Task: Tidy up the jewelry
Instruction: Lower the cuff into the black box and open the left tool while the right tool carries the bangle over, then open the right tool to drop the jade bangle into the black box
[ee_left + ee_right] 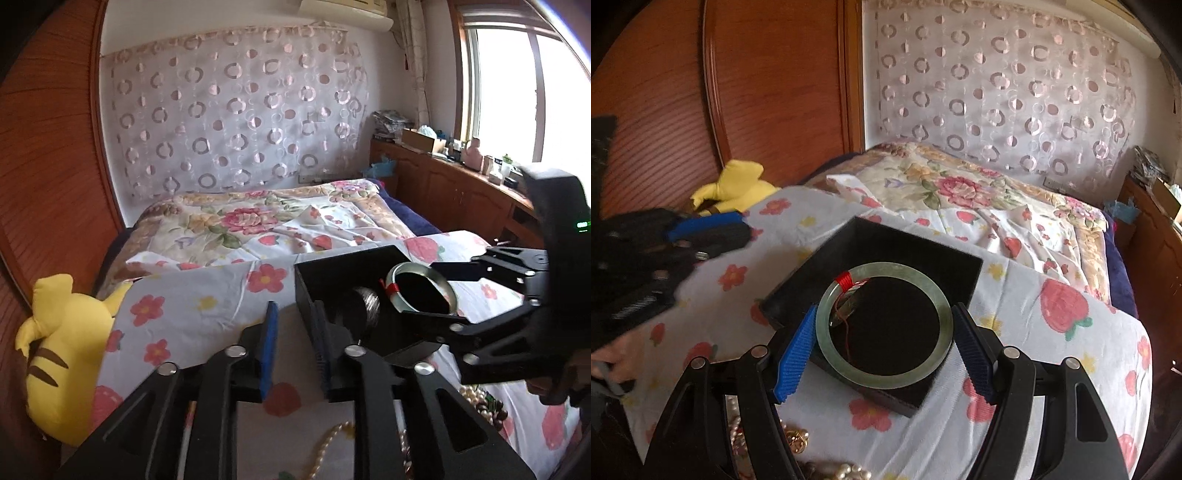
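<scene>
My right gripper is shut on a pale green jade bangle with a red thread tie, its blue pads pressing the ring from both sides. The bangle hangs level over an open black box on the flowered bedsheet. In the left wrist view the same bangle sits above the box, held by the right gripper. A silver bangle lies inside the box. My left gripper stands slightly open just left of the box, nothing between its fingers. It shows blurred at the left in the right wrist view.
Pearl strands and dark beads lie on the sheet near me, with a gold piece. A yellow plush toy rests by the wooden headboard. A flowered quilt covers the bed beyond; a wooden cabinet runs under the window.
</scene>
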### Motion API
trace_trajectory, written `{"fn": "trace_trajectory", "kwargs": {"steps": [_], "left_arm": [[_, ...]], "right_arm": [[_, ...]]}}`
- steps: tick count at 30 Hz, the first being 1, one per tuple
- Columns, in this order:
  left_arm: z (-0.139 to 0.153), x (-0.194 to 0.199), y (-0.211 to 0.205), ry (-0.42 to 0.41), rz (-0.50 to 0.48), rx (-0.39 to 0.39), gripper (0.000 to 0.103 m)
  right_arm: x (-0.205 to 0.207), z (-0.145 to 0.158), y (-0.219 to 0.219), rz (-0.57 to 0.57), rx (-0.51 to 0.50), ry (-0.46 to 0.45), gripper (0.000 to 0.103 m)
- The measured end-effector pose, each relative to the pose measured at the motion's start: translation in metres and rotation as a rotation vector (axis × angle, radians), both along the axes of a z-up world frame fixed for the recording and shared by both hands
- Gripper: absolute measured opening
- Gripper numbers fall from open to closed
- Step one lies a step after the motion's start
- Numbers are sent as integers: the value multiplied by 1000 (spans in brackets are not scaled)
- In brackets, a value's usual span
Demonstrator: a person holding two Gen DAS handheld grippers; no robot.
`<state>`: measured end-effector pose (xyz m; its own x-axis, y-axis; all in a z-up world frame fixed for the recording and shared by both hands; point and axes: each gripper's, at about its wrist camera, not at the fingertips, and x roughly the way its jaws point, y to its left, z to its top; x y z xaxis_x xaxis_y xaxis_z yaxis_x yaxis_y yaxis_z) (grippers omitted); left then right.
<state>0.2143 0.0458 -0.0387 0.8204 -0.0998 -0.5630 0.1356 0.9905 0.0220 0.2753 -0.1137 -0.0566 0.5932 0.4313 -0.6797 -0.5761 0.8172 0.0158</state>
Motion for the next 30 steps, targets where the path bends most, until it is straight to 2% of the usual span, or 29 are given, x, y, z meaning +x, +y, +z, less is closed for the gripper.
{"fn": "trace_trajectory", "kwargs": {"steps": [1, 6, 8, 9, 16, 23, 26, 30], "left_arm": [[0, -2, 3, 2, 0, 1, 29], [-8, -12, 13, 28, 8, 9, 31], [-14, -16, 16, 45, 2, 6, 44], [-17, -18, 18, 51, 1, 5, 46], [-39, -30, 26, 108, -6, 5, 47], [-52, -35, 26, 150, -29, -4, 48], [-58, -36, 21, 172, -49, -3, 49], [-64, -38, 16, 197, -70, 2, 49]], "right_arm": [[1, -1, 2, 2, -4, 5, 75], [4, -2, 8, 0, -17, 1, 75], [5, -3, 10, -3, -26, 4, 75], [7, -5, 12, -3, -33, 11, 75], [16, -13, 26, 1, -79, 35, 75], [15, -7, 20, -8, -58, 26, 75], [16, 0, 7, -13, -33, 20, 84], [16, 5, 2, -21, -42, 10, 84]]}}
